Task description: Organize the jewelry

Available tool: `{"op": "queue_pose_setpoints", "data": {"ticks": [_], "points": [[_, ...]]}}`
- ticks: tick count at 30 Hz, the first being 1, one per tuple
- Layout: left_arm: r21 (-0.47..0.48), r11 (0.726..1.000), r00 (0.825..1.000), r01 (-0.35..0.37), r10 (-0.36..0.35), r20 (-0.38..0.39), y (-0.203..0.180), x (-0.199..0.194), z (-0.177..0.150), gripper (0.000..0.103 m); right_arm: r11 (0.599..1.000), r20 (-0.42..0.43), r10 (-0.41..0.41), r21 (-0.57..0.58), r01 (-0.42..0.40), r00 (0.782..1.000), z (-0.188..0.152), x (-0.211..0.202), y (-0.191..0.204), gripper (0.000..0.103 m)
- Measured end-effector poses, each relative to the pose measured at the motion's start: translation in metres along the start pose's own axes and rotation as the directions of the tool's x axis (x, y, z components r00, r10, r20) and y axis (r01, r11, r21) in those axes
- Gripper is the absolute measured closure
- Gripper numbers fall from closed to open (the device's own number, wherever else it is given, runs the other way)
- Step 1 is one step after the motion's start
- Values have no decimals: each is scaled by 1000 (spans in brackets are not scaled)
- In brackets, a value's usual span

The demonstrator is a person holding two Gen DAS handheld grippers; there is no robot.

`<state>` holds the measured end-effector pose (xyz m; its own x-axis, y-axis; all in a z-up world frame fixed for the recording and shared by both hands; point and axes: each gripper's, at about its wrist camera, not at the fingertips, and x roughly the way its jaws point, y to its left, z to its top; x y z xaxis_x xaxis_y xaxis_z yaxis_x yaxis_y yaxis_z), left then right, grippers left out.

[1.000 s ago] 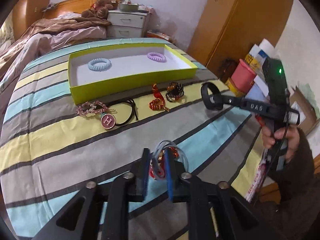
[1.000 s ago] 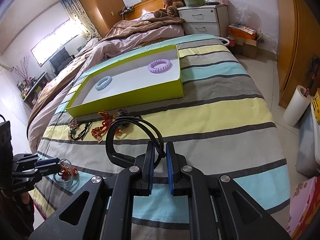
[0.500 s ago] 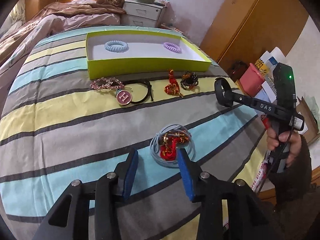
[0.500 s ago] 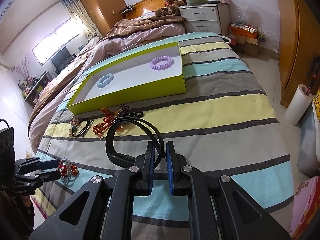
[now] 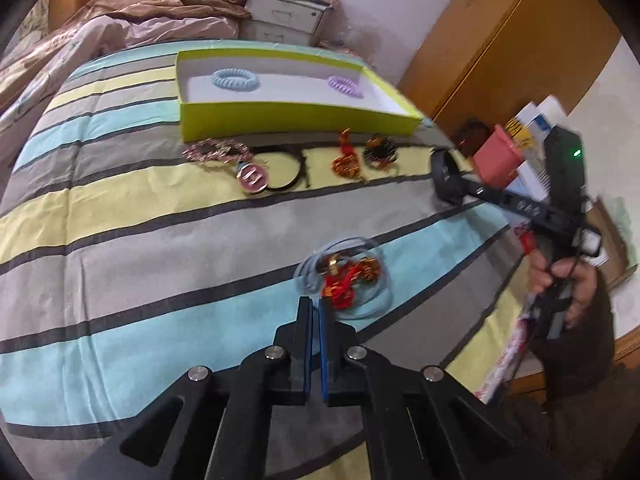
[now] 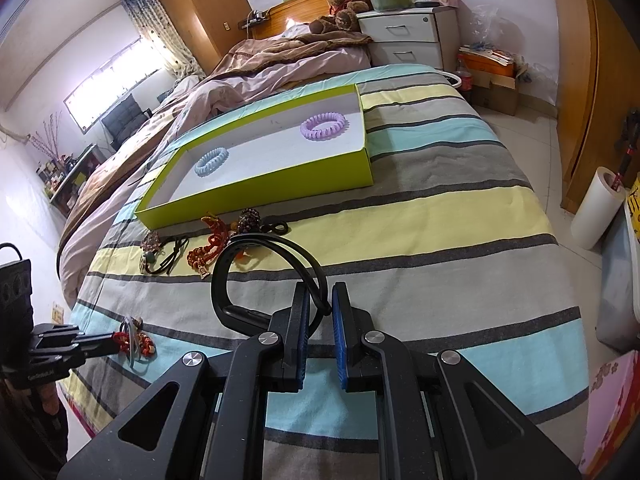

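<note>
A lime-green box (image 5: 280,118) on the striped bedspread holds a blue coil hair tie (image 5: 235,79) and a purple one (image 5: 345,86). Before it lie a sparkly clip (image 5: 214,152), a pink round charm on a black cord (image 5: 252,176), a red-gold bracelet (image 5: 346,158) and a dark beaded bracelet (image 5: 380,152). A clear ring with red and gold charms (image 5: 346,276) lies just ahead of my left gripper (image 5: 314,304), which is shut and empty. My right gripper (image 6: 320,300) is shut on a black headband (image 6: 256,268), held above the bed.
A rumpled brown duvet (image 6: 256,68) covers the far half of the bed. A white nightstand (image 6: 408,38) stands beyond it. A wooden wardrobe (image 5: 492,40), a pink bin (image 5: 498,152) and papers stand off the bed's right edge.
My left gripper released the clear ring with charms onto the bedspread, opened wide, then closed empty behind it. My right gripper stayed shut on the black headband and shifted slightly.
</note>
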<state>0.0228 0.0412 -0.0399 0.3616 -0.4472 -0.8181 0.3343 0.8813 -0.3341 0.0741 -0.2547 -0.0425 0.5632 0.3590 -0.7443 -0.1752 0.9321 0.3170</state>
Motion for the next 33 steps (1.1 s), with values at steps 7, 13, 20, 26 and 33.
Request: {"op": "queue_pose_setpoints", "data": {"ticks": [7, 13, 20, 26, 33], "points": [[50, 996, 997, -72, 72, -10, -13, 10, 15, 100, 1000, 0, 7, -4, -7, 1000, -2, -1, 2, 91], [93, 988, 993, -120, 119, 14, -14, 10, 29, 86, 1000, 0, 9, -1, -9, 1000, -1, -3, 1, 91], [209, 964, 984, -162, 173, -33, -27, 23, 32, 84, 1000, -8, 8, 10, -8, 1000, 0, 0, -2, 91], [294, 938, 979, -182, 201, -33, -36, 29, 33, 84, 1000, -9, 10, 8, -10, 1000, 0, 2, -2, 91], [210, 962, 985, -175, 173, 27, -23, 18, 32, 99, 1000, -7, 6, 7, -6, 1000, 0, 0, -2, 91]]}}
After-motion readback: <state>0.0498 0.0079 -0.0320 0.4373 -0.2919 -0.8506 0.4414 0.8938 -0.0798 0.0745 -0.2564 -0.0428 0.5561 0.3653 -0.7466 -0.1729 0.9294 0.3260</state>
